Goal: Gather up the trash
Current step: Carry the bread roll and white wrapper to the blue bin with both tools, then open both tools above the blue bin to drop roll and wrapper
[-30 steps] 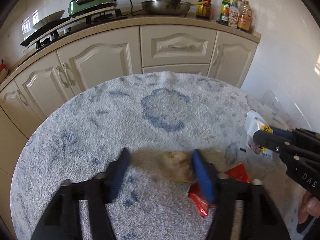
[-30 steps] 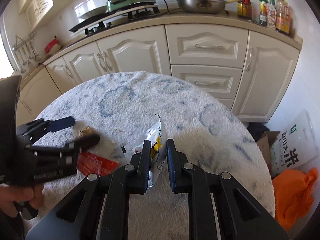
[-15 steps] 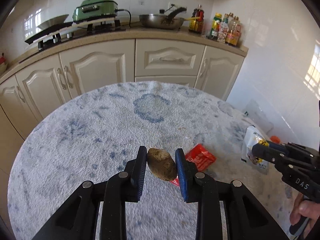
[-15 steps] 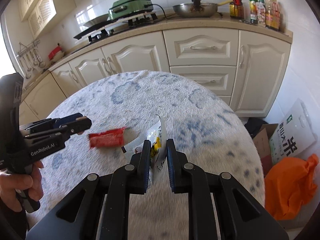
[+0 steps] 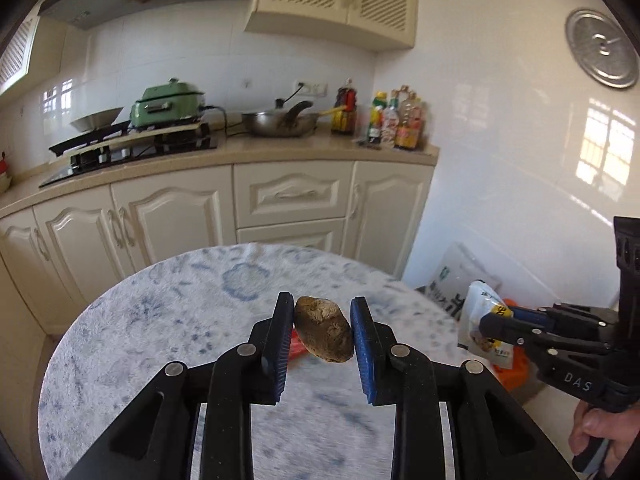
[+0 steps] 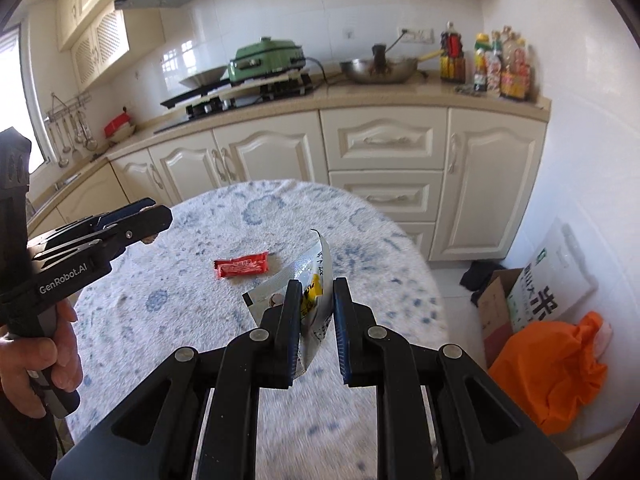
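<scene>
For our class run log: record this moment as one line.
left gripper: shut on brown lump | right gripper: shut on snack wrapper | red wrapper: on table

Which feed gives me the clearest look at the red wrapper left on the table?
The right wrist view: the red wrapper lies flat and fully exposed on the table, beyond the right gripper holding the silver packet. In the left wrist view only a red sliver shows behind the left gripper and its brown lump.
</scene>
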`<state>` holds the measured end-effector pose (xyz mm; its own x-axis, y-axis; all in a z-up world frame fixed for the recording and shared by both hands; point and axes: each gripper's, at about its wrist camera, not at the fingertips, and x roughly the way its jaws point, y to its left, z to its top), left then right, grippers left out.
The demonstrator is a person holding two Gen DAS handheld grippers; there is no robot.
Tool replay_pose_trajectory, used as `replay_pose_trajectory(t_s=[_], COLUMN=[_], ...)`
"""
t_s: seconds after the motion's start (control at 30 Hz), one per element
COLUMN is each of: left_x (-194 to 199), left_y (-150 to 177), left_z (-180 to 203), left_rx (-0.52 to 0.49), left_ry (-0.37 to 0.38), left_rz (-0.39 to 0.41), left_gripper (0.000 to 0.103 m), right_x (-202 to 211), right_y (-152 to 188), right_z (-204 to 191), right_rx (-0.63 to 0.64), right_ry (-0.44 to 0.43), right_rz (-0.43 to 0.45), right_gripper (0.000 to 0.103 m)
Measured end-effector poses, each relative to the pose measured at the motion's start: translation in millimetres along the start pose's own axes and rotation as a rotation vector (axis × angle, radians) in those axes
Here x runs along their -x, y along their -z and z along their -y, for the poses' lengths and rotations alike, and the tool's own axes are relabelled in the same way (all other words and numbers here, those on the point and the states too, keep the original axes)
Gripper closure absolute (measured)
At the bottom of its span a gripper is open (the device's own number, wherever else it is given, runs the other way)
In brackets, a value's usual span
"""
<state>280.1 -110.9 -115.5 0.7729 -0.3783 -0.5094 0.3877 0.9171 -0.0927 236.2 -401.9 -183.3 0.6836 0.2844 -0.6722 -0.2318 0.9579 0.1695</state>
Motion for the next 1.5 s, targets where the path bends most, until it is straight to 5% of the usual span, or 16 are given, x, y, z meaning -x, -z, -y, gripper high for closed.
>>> replay_pose_trajectory(t_s=[0.27, 0.77, 1.13, 1.33, 1.5], left_x=[40.7, 12.5, -66.9, -123.1, -183.4], left_y=[-0.1, 14.0, 46.6, 89.7, 92.2], left_z=[73.5, 222.9, 322.4, 367.8, 395.2], left_rx=[-0.058, -0.175, -0.251, -0.247, -0.238], left_ry=[0.126, 0.430, 0.526, 0.522, 0.508], left_rz=[0.034, -0.090, -0.320, -0.496, -0.597], left_gripper=[0.078, 0.078, 0.078, 0.078, 0.078], right_x=[83.9, 200.7, 176.8, 137.2, 107.5], right_y=[20.6, 89.5, 163.5, 206.8, 246.3], right_z=[40.3, 160.1, 241.7, 286.9, 323.1], right_rx=[-0.052, -0.246, -0.442, -0.555, -0.652], right_ry=[0.064, 0.331, 0.351, 0.343, 0.331], right_rz=[0.076, 0.113, 0.001, -0.082, -0.142], right_gripper=[0.088, 0.088, 0.088, 0.088, 0.088])
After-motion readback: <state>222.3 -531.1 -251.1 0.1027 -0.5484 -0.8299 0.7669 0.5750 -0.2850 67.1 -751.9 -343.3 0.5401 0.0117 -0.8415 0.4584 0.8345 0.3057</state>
